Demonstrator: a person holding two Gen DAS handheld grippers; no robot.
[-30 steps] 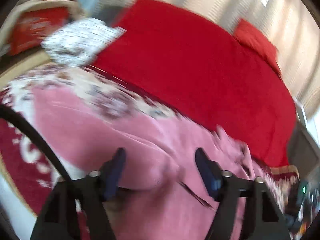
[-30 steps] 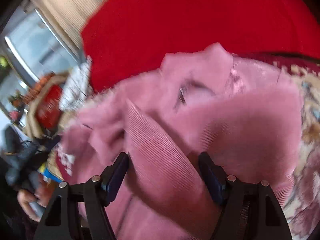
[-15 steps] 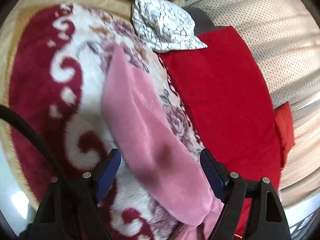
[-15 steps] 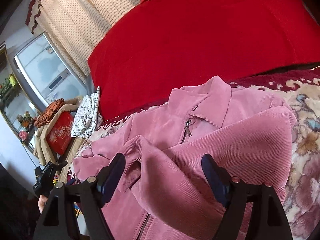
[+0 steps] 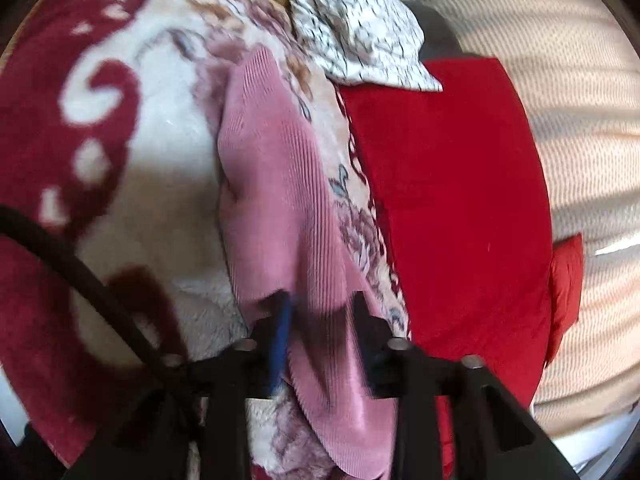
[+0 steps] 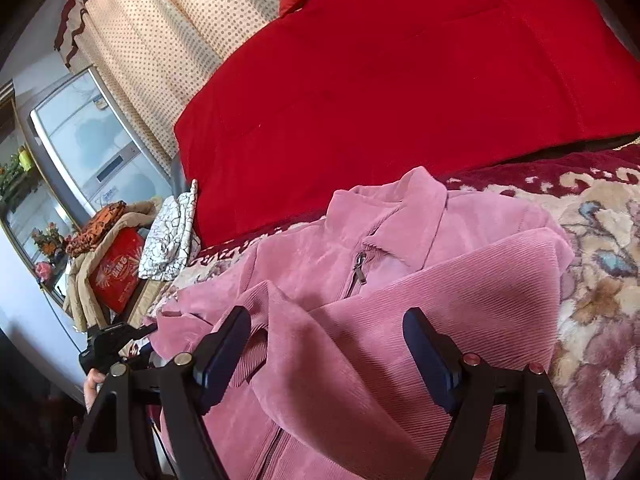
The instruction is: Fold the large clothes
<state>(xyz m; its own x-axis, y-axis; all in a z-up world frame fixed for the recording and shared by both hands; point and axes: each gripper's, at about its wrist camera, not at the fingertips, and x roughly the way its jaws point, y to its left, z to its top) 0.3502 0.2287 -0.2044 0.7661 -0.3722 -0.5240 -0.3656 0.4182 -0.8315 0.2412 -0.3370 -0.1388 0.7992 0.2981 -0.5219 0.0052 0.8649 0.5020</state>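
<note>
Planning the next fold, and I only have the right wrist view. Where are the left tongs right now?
Observer: The left tongs straddle a long strip of the pink jacket, a sleeve by its look.
Operator: Gripped?
Observer: The fingers stand close on either side of the fabric, but blur hides whether they pinch it.
Operator: What does that strip lie on?
Observer: The patterned blanket, beside the red cover.
</note>
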